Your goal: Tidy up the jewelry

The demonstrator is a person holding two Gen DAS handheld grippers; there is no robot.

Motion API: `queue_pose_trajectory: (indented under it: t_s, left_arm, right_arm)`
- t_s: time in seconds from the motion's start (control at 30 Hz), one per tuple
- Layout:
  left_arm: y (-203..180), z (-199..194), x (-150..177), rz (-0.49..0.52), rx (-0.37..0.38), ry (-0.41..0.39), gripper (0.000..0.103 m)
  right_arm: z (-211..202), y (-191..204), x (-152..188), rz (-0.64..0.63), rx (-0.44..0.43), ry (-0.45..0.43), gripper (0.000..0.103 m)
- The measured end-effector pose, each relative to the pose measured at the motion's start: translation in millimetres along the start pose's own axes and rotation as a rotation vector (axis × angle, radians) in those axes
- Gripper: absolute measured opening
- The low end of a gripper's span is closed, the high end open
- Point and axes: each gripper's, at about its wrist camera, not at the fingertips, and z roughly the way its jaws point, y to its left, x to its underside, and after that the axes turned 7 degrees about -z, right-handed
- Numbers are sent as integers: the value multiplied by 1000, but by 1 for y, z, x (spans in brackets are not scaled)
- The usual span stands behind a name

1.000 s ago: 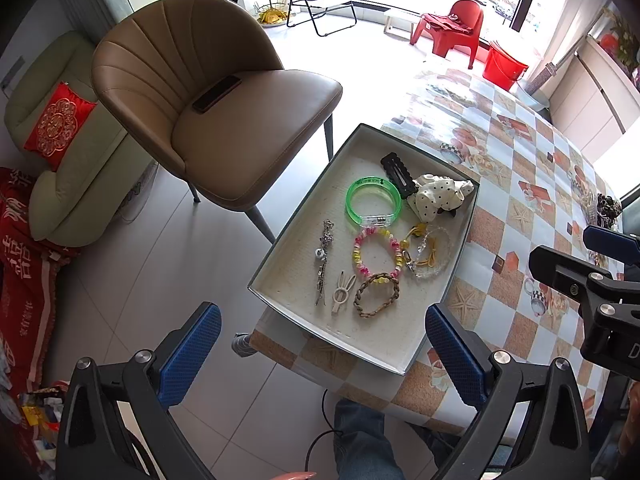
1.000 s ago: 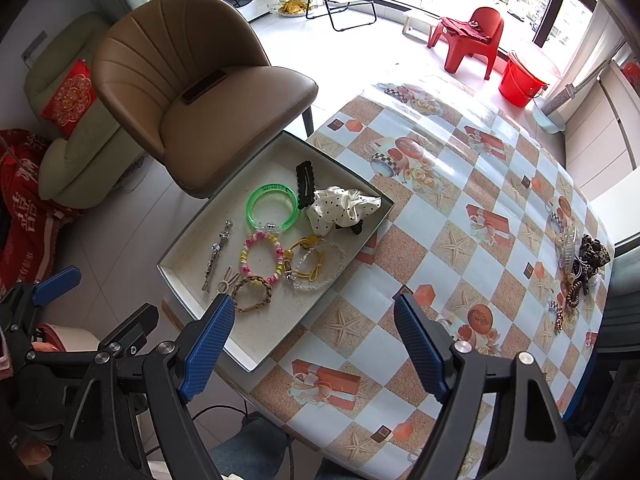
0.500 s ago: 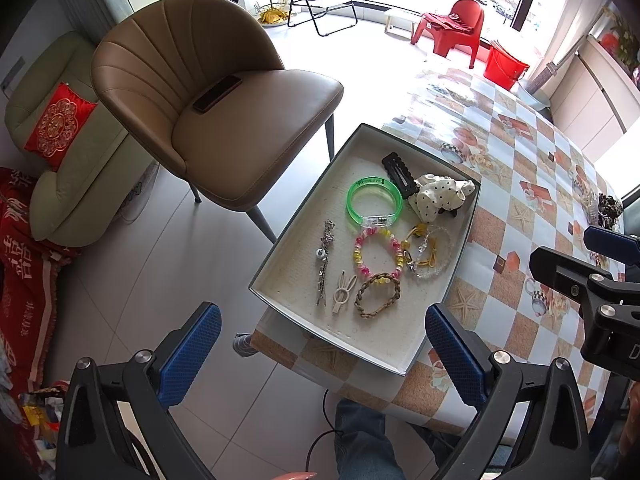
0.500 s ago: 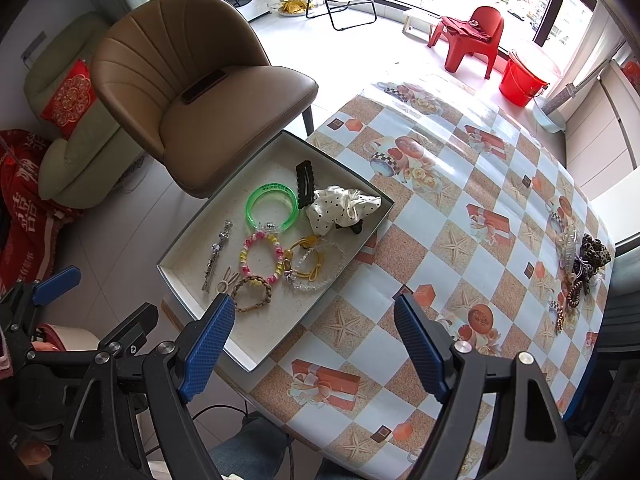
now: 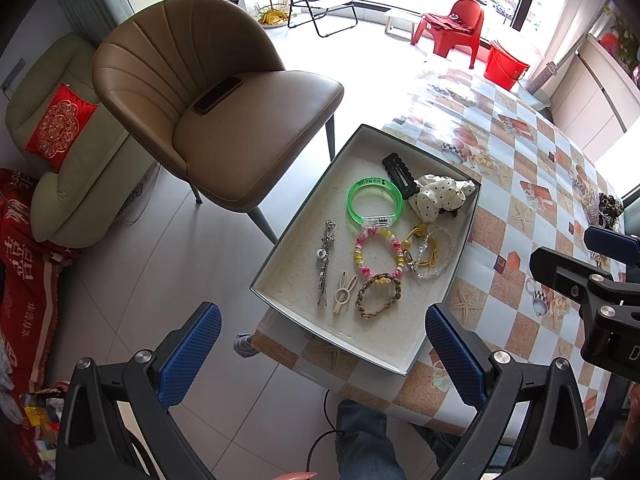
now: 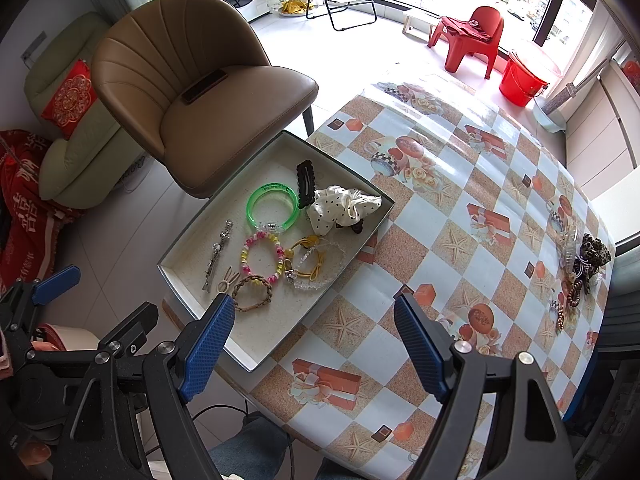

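Note:
A shallow white tray [image 5: 296, 256] [image 6: 184, 252] sits at the table's corner. In it lie a green bangle [image 5: 374, 202] [image 6: 273, 209], a black hair clip [image 5: 400, 174], a polka-dot scrunchie [image 5: 440, 196] [image 6: 340, 208], a pink-yellow bead bracelet [image 5: 378, 254], a braided brown bracelet [image 5: 378, 294], a clear bead bracelet with yellow cord [image 5: 428, 252], a silver pin [image 5: 324, 268] and a beige clip [image 5: 342, 292]. More loose jewelry [image 6: 578, 264] is piled at the table's far right edge. My left gripper [image 5: 320, 354] is open, held above the tray's near end. My right gripper [image 6: 314, 346] is open and empty above the tablecloth.
A tan chair [image 5: 208, 120] with a phone [image 5: 218, 94] on its seat stands close behind the tray. The table [image 6: 480, 200] has a checked patterned cloth. The tray overhangs the table corner. A person's knee [image 5: 368, 444] is below the table edge.

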Motion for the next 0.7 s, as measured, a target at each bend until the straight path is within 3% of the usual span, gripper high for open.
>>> queue_pose_trajectory:
  t_s: [0.7]
  left_arm:
    - [7, 4, -2, -12, -20, -2, 103]
  right_arm:
    - [2, 1, 2, -14, -6, 5, 84]
